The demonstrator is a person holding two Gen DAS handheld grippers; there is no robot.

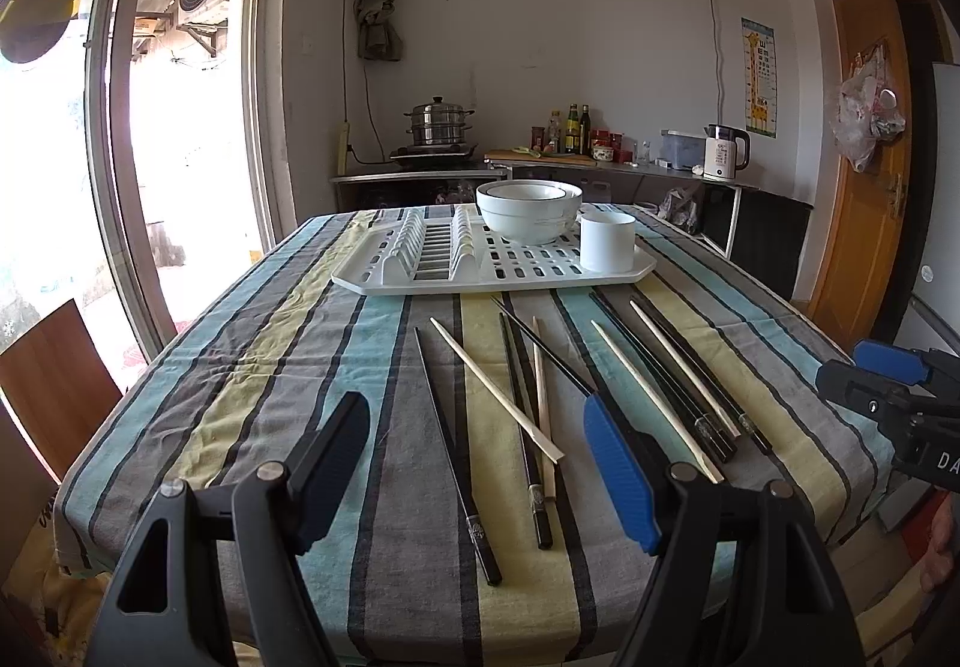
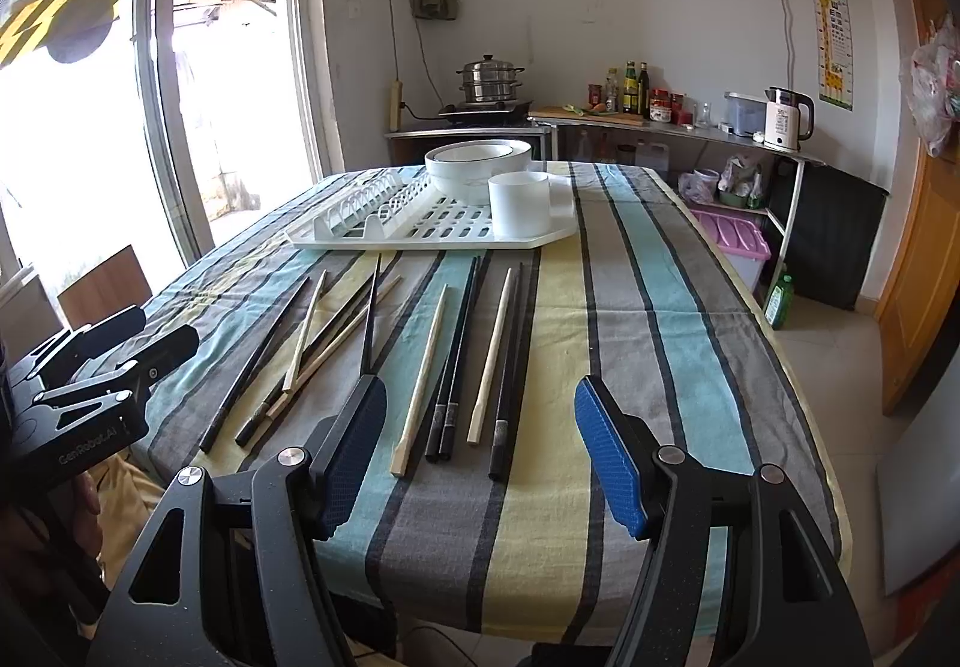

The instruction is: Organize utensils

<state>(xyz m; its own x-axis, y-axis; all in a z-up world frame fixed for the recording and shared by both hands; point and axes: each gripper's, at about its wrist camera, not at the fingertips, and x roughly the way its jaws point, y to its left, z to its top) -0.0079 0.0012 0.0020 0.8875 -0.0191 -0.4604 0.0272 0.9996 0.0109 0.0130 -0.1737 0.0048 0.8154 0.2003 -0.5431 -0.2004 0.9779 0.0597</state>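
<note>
I hold both the left gripper (image 1: 477, 472) and right gripper (image 2: 477, 463) wide and empty above the chopsticks (image 2: 420, 376) strewn on the tablecloth (image 2: 660, 319) before the drying rack (image 2: 540, 238). Crossed sticks could roll away or lift together.

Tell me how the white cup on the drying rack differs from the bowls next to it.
The cup is a straight-sided cylinder; the bowls curve outward to a wide mouth. The cup stands alone, while the bowls are nested one inside another. The bowls show a thin dark line at the rim; the cup looks plain. All are white and sit upright on the flat part of the drying rack.
</note>
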